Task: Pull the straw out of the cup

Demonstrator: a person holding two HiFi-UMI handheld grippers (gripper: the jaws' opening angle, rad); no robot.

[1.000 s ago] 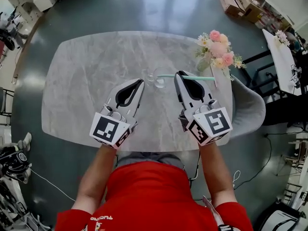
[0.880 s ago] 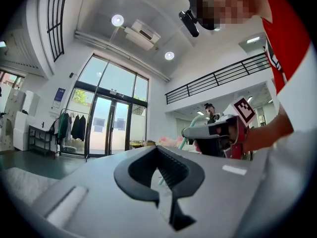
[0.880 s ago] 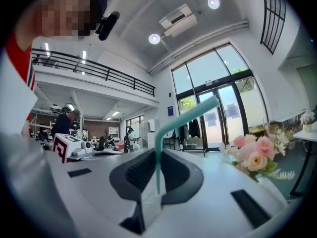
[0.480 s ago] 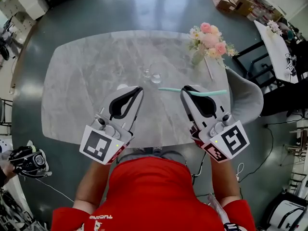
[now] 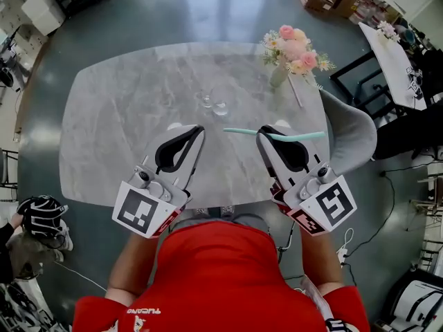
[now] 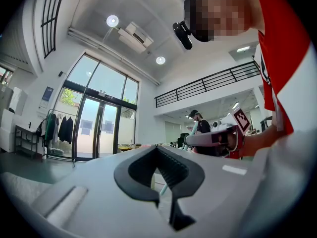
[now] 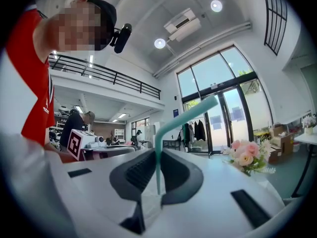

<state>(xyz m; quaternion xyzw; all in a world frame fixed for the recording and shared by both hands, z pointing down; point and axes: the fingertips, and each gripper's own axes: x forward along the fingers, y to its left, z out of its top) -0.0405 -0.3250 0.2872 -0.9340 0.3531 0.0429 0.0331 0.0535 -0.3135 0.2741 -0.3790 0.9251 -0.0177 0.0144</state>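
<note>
The straw (image 5: 239, 131) is mint green. The table (image 5: 118, 116) is grey marble with pale veins. The flowers (image 5: 294, 45) are pink and cream. The left gripper (image 5: 199, 128) and right gripper (image 5: 261, 131) are white with black pads.

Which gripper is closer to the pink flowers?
The right one. The right gripper, holding the straw, is a little nearer the person than the flowers and on their side; the left gripper is farther away, off to their left.

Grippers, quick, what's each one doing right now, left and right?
Left gripper: closed, nothing between its jaws.
Right gripper: closed on the bent teal plastic straw.
</note>
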